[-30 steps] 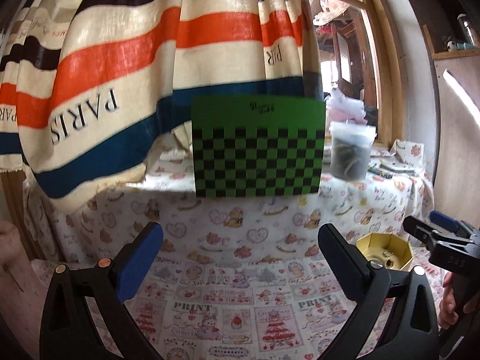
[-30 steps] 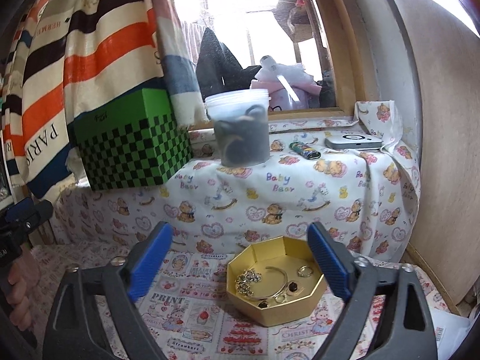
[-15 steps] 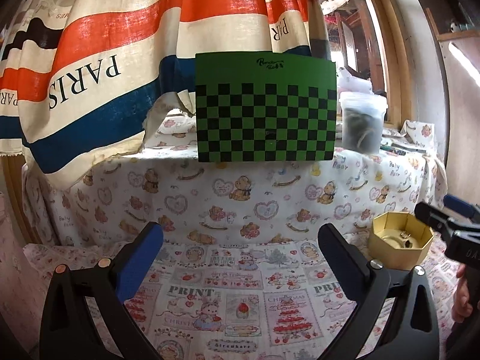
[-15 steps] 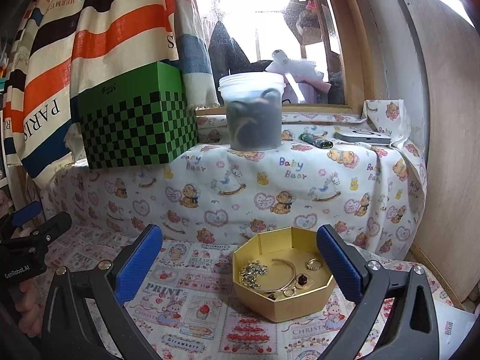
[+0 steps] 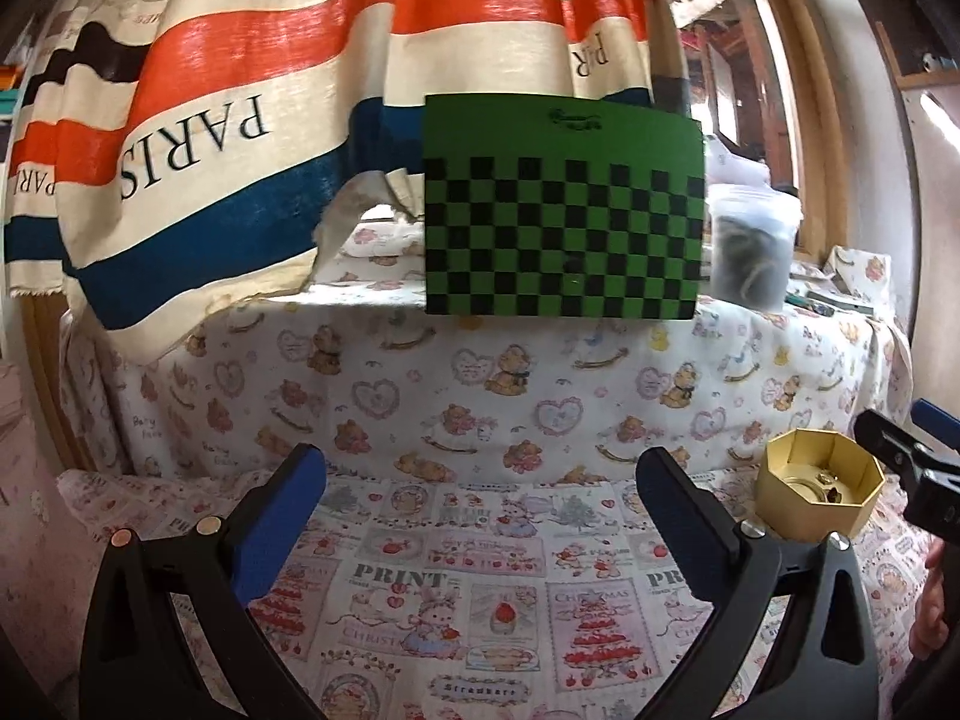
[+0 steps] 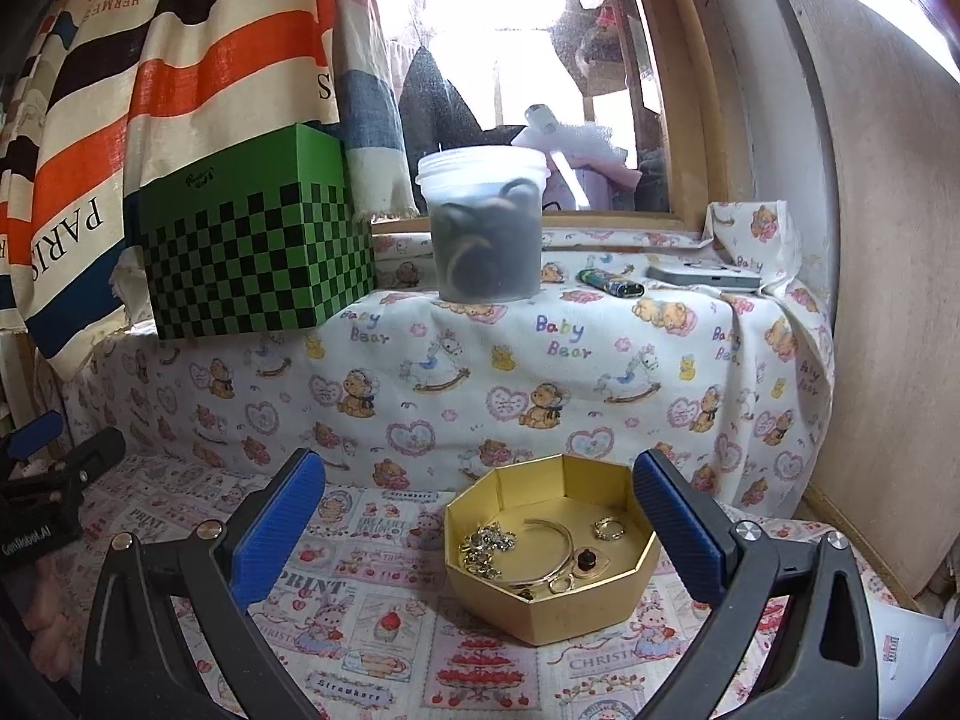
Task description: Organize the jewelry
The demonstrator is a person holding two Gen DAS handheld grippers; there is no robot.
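Observation:
A gold octagonal box [image 6: 543,594] sits on the printed cloth and holds a bangle [image 6: 555,546], a ring [image 6: 609,529], a chain cluster [image 6: 486,547] and a dark-stone piece [image 6: 587,559]. My right gripper [image 6: 480,534] is open and empty, with the box between and just beyond its fingers. The box also shows in the left wrist view [image 5: 810,516] at the right. My left gripper [image 5: 480,516] is open and empty above bare cloth, left of the box. The right gripper's tip [image 5: 900,456] shows at the right edge there.
A cloth-covered ledge behind carries a green checkered box [image 6: 252,252], a clear plastic tub [image 6: 486,228], a lighter [image 6: 609,283] and a flat grey device [image 6: 702,276]. A striped curtain [image 5: 270,90] hangs at the left. A wooden wall [image 6: 888,300] bounds the right.
Both grippers have dropped lower and closer to the cloth. The gold box has come nearer in the right wrist view. Both jaws stay open.

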